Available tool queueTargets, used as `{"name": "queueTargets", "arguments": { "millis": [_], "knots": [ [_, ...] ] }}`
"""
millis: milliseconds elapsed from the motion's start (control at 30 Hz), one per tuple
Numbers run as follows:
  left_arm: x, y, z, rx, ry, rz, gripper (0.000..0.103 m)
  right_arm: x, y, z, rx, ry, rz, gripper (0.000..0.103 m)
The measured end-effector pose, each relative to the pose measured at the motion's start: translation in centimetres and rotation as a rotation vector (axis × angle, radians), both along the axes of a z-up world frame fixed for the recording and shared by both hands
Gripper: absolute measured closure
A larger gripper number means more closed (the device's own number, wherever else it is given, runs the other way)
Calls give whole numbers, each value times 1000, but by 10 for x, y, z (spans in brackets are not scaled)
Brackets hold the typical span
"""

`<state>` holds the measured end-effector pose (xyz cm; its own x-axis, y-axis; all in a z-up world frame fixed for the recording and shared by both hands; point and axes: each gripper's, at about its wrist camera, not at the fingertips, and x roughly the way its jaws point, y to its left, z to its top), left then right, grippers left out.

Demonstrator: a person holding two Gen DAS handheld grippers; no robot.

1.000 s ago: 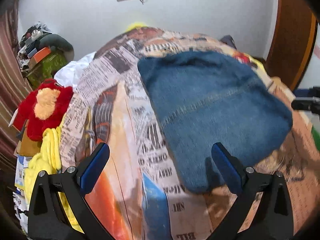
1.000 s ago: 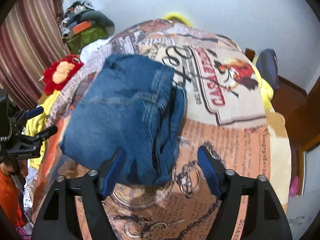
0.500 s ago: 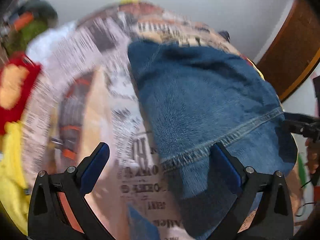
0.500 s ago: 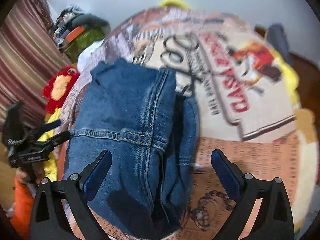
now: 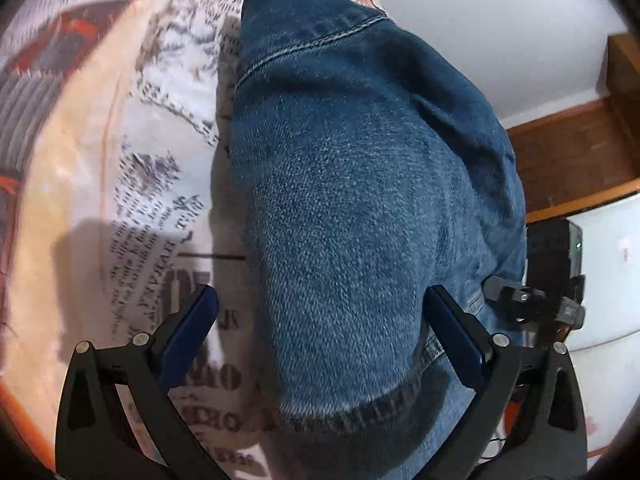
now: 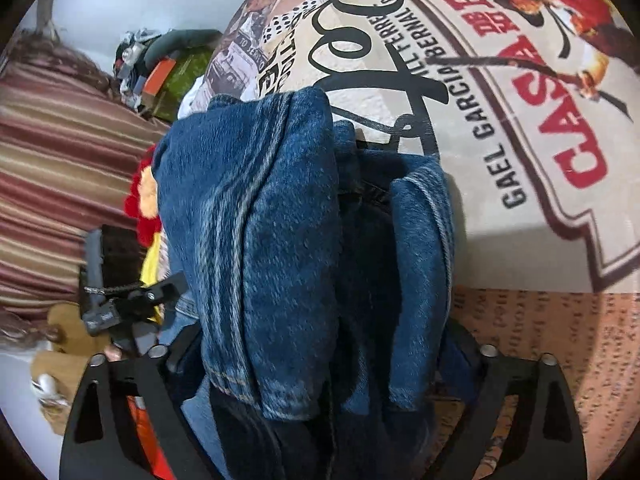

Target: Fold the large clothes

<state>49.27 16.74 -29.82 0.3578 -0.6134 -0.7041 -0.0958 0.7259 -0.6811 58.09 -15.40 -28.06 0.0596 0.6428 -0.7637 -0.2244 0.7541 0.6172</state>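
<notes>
Folded blue jeans (image 5: 360,184) lie in a thick stack on a bed with a printed newspaper-style cover (image 5: 132,152). My left gripper (image 5: 324,316) is open, its blue-padded fingers (image 5: 192,320) straddling the near left edge of the stack. In the right wrist view the jeans (image 6: 280,240) fill the middle. My right gripper (image 6: 320,356) is open, and the denim sits between its jaws and hides the pads. The right gripper also shows at the right of the left wrist view (image 5: 532,300); the left gripper shows at the left of the right wrist view (image 6: 124,304).
A red and yellow plush toy (image 6: 142,200) lies at the bed's left side by a striped curtain (image 6: 52,184). A pile of items (image 6: 160,68) stands at the far corner. A wooden door frame (image 5: 568,160) and white appliance (image 5: 600,272) are to the right.
Both grippers have moved forward and down onto the folded jeans, which now fill both views. The right gripper's fingers have slid around the stack's near end.
</notes>
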Motion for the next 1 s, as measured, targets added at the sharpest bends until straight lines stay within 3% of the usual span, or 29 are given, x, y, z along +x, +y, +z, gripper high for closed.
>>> {"name": "queueTargets", "arguments": {
  "millis": [33, 100, 300, 400, 633, 833, 1000],
  "knots": [
    [0, 0, 0, -7, -10, 4, 1, 1, 2, 1, 3, 2, -3, 18],
    [-3, -3, 4, -43, -45, -11, 25, 1, 5, 4, 8, -10, -2, 31],
    [-22, -21, 33, 51, -126, -25, 43, -12, 13, 27, -23, -80, -6, 58],
    [-37, -26, 57, 79, -180, -31, 50, -22, 14, 44, -37, -113, -10, 65],
    [-75, -27, 118, 166, -301, -43, 53, -53, 28, 92, -55, -202, 25, 68],
    [-120, -3, 172, 201, -403, -3, 53, -85, 53, 146, -25, -301, 53, 68],
    [-146, 24, 198, 229, -448, 38, 53, -112, 81, 174, -8, -355, 88, 68]
  ]
}}
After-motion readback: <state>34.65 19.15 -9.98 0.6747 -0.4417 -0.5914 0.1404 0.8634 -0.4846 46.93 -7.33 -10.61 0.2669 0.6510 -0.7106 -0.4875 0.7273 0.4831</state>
